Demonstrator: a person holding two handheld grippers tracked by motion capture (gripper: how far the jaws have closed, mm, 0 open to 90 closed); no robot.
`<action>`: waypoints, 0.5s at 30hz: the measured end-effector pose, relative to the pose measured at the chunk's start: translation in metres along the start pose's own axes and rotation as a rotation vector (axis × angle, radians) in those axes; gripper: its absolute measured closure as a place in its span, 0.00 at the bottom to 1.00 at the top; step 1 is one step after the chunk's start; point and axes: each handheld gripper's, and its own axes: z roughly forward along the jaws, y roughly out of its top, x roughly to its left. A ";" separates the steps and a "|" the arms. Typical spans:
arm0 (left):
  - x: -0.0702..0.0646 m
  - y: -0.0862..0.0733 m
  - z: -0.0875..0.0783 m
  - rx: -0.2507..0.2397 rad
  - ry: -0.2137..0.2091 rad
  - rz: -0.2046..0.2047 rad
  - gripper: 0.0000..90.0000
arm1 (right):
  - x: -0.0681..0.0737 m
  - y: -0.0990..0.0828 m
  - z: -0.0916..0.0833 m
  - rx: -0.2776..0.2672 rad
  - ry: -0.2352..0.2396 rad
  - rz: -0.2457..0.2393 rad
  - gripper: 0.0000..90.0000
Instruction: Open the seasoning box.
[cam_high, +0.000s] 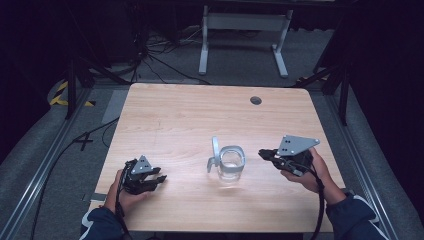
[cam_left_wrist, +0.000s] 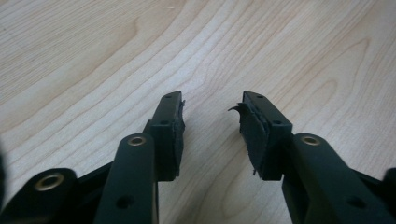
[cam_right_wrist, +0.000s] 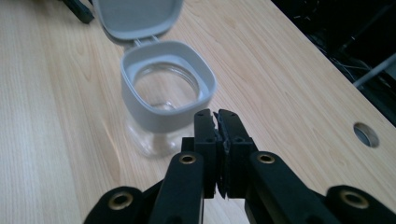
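A clear jar (cam_high: 231, 166) with a grey collar stands near the middle of the wooden table (cam_high: 200, 115), its grey hinged lid (cam_high: 215, 150) flipped up on the left side. In the right gripper view the jar (cam_right_wrist: 163, 102) looks empty, and the raised lid (cam_right_wrist: 135, 16) stands behind it. My right gripper (cam_high: 261, 153) hovers just right of the jar, jaws shut with nothing between them (cam_right_wrist: 216, 115). My left gripper (cam_high: 161, 179) rests low at the table's front left, well apart from the jar, its jaws open (cam_left_wrist: 211, 109) over bare wood.
A round cable hole (cam_high: 256, 100) sits near the table's far right edge (cam_right_wrist: 366, 134). Beyond the table are a white stand's legs (cam_high: 240, 45), cables on the floor and metal rails on both sides.
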 end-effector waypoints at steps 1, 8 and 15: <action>0.001 -0.001 -0.001 0.001 0.001 0.008 0.64 | -0.002 -0.004 -0.002 0.003 -0.001 0.007 0.94; 0.002 -0.003 -0.001 -0.006 0.026 -0.009 0.53 | -0.004 -0.031 -0.009 0.037 -0.031 0.031 0.89; 0.003 -0.003 0.000 0.004 0.053 -0.043 0.41 | -0.015 -0.073 -0.020 0.049 -0.056 0.110 0.81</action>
